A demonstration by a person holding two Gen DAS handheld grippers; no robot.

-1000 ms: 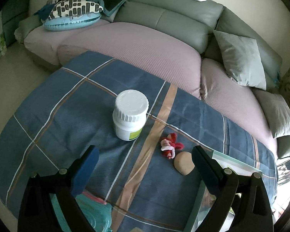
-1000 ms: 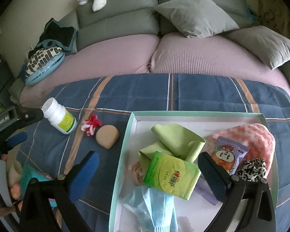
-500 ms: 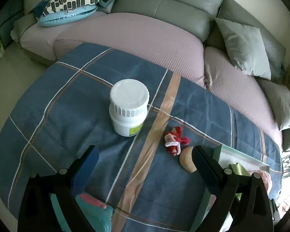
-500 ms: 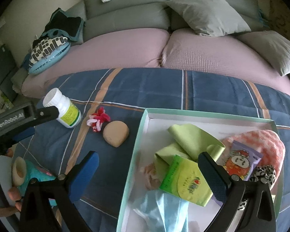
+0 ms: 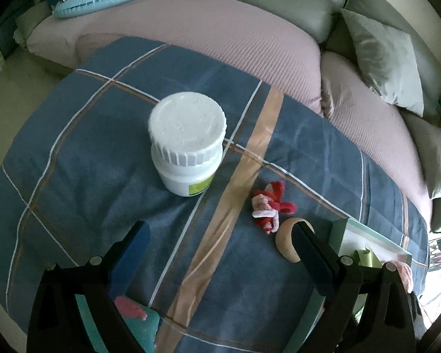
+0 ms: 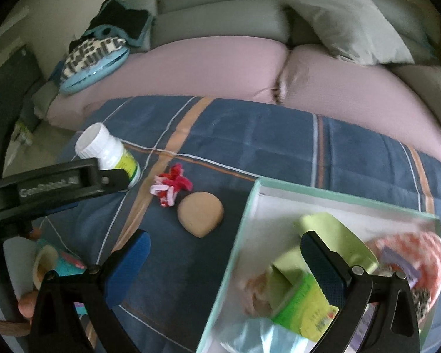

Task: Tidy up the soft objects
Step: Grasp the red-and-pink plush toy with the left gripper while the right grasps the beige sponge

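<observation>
Presently, left wrist view: the left gripper (image 5: 220, 244) hangs over a blue plaid blanket (image 5: 88, 153), its fingers spread wide with nothing between them. A white pill bottle (image 5: 187, 142) stands upright at about 11 o'clock from the gripper's centre, cap up, green label facing the lens. At 2 o'clock lies a red-and-pink knotted fabric toy (image 5: 269, 206), its long axis running roughly 1 to 7 o'clock. Just beside it, at 4 o'clock from the toy, sits a tan rounded pad (image 5: 288, 244), partly hidden by the right-hand finger. A mint-rimmed tray (image 5: 370, 236) shows at 3 o'clock. A grey throw pillow (image 5: 388, 61) rests on the sofa at 1 o'clock.

Right wrist view: the right gripper (image 6: 225, 260) hovers over the near-left edge of the tray (image 6: 244, 214), fingers wide apart and empty. The toy (image 6: 170, 188) lies at 11 o'clock, long axis about 2 to 8 o'clock, touching or nearly touching the pad (image 6: 201, 213); which, cannot be told. The bottle (image 6: 108, 154) stands at 10 o'clock, behind the left gripper (image 6: 108, 179). Inside the tray: a lime cloth (image 6: 338, 238), a green tissue pack (image 6: 305, 306), a pale blue face mask (image 6: 258, 335), blurred.
</observation>
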